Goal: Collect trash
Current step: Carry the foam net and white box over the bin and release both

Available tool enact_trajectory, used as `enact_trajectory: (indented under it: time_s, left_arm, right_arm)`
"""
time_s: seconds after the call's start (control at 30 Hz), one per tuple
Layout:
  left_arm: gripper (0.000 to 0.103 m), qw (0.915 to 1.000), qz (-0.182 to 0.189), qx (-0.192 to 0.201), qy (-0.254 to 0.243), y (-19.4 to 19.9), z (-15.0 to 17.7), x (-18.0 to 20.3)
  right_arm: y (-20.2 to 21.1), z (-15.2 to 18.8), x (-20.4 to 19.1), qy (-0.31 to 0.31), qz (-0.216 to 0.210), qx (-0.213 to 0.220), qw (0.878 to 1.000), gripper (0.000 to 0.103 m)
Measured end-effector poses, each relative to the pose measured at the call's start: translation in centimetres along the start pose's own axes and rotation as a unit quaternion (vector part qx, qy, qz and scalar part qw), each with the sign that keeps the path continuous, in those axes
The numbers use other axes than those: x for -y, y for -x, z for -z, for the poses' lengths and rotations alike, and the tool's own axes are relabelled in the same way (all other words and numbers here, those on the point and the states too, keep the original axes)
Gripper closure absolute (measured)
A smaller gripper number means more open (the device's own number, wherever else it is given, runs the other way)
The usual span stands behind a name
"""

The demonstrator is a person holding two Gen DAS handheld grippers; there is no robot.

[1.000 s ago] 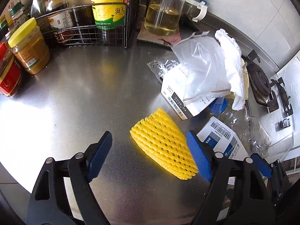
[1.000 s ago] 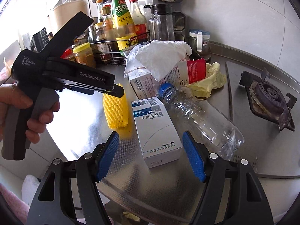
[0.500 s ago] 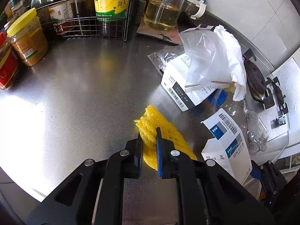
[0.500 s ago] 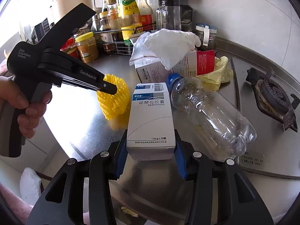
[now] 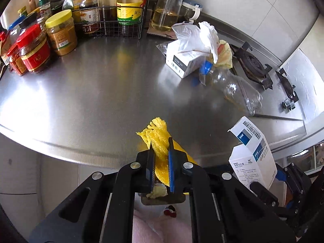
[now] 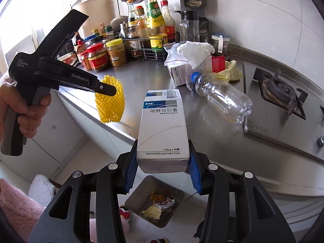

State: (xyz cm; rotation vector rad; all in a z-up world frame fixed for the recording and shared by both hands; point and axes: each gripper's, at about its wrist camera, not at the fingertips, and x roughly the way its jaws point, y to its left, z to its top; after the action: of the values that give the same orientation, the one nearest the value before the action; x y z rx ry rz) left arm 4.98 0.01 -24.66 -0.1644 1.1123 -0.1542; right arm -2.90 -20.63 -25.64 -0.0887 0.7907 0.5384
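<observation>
The desk's (image 5: 85,93) front and middle lie bare steel, open to any pass. Jars (image 5: 60,32) and a wire rack of bottles (image 5: 119,24) crowd its back left corner, while the box-and-tissue heap (image 5: 190,54), a lying plastic bottle (image 6: 220,99) and the burner (image 6: 279,87) block the right side.

A brushed steel surface (image 6: 145,77) gleams in daylight. Behind it rise pale tiled walls (image 6: 263,20); below it, white cabinet fronts (image 6: 66,125) meet a light tiled floor (image 6: 113,230).
</observation>
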Motion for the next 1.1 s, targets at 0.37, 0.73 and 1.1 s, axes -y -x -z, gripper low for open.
enact_trajectory:
  time_s: [0.37,0.73,1.1]
  left_arm:
    - [0.094,0.9975,0.014,-0.068,0.005,-2.7,10.0,-0.6]
    - [0.094,0.9880,0.043,-0.148,-0.003,-14.7,14.0,0.0]
    - [0.094,0.9834,0.039,-0.177,-0.003,-24.5,16.1,-1.6]
  right_arm:
    - [-2.6,9.9,-1.6,-0.030,-0.015,-0.124,0.992,0.057]
    - [-14.0,17.4,0.2,-0.134,0.002,-0.213,0.968,0.057]
    - [-22.5,21.1,1.3,-0.151,0.008,-0.240,0.959,0.057]
